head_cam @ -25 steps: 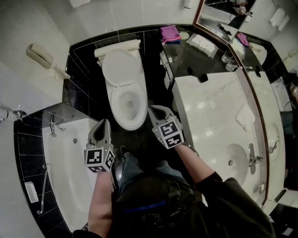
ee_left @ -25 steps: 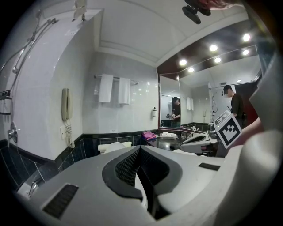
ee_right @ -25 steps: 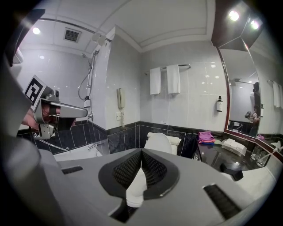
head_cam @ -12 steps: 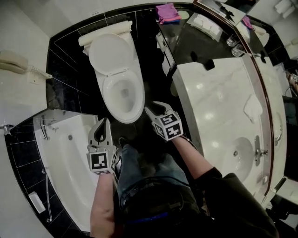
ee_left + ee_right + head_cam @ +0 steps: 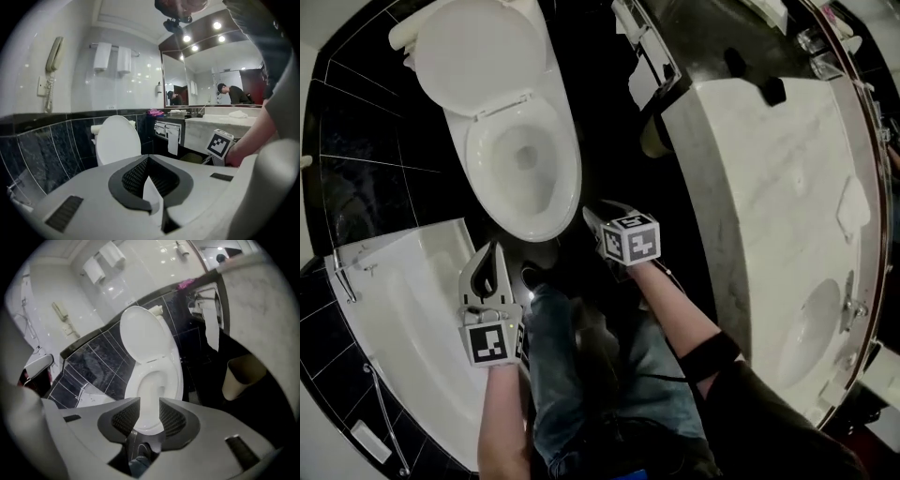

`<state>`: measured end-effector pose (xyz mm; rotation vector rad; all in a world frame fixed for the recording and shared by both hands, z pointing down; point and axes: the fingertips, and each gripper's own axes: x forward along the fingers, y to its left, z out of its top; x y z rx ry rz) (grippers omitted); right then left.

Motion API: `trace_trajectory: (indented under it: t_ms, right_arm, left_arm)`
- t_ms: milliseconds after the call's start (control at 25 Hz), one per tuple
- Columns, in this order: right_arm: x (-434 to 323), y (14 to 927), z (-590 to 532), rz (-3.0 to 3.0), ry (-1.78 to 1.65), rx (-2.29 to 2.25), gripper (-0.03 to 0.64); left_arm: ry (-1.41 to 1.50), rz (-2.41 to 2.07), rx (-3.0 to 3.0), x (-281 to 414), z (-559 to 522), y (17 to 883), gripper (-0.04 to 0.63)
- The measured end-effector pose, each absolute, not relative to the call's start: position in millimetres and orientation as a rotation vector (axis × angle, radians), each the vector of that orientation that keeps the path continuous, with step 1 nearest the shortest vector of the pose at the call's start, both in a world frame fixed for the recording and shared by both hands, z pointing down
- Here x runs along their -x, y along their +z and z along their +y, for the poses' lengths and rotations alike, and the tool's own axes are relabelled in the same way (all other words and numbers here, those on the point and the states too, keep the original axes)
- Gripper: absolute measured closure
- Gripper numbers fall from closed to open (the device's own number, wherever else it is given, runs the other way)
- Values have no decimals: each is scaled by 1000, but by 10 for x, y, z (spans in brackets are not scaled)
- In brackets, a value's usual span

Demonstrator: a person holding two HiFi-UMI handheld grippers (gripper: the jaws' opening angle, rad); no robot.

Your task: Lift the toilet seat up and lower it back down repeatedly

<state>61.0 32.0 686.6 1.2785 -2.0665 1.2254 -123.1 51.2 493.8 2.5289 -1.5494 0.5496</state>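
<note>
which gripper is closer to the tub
Left. The left gripper hangs over the tub rim; the right gripper is across the person's legs, by the toilet front.

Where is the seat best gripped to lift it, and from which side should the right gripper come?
Grip the seat at its front edge, coming from the front. It lies flat and hinges at the back, below the raised lid, so the front should lift easiest. The right gripper points at it; its jaws have just been opening, nothing between them.
</note>
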Motion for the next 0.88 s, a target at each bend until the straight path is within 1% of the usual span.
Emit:
trace_trajectory:
  t_ms: [200, 400, 560, 880]
  right_arm:
    - [-523, 7768, 232, -2018, 1562, -1313, 469]
    - [-392, 8362, 174, -1985, 1838, -1287, 469]
    - [-347, 8660, 148, -1948, 1978, -1276, 468]
    - [-276, 8964, 80, -1891, 2136, -1254, 466]
  left_arm:
    - [553, -1526, -2529, 1222, 389, 5586, 611]
    - [582, -1497, -2566, 1237, 322, 6078, 611]
    - [605, -1474, -2574, 1247, 276, 6311, 611]
    - [628, -1462, -2571, 1279, 153, 6595, 611]
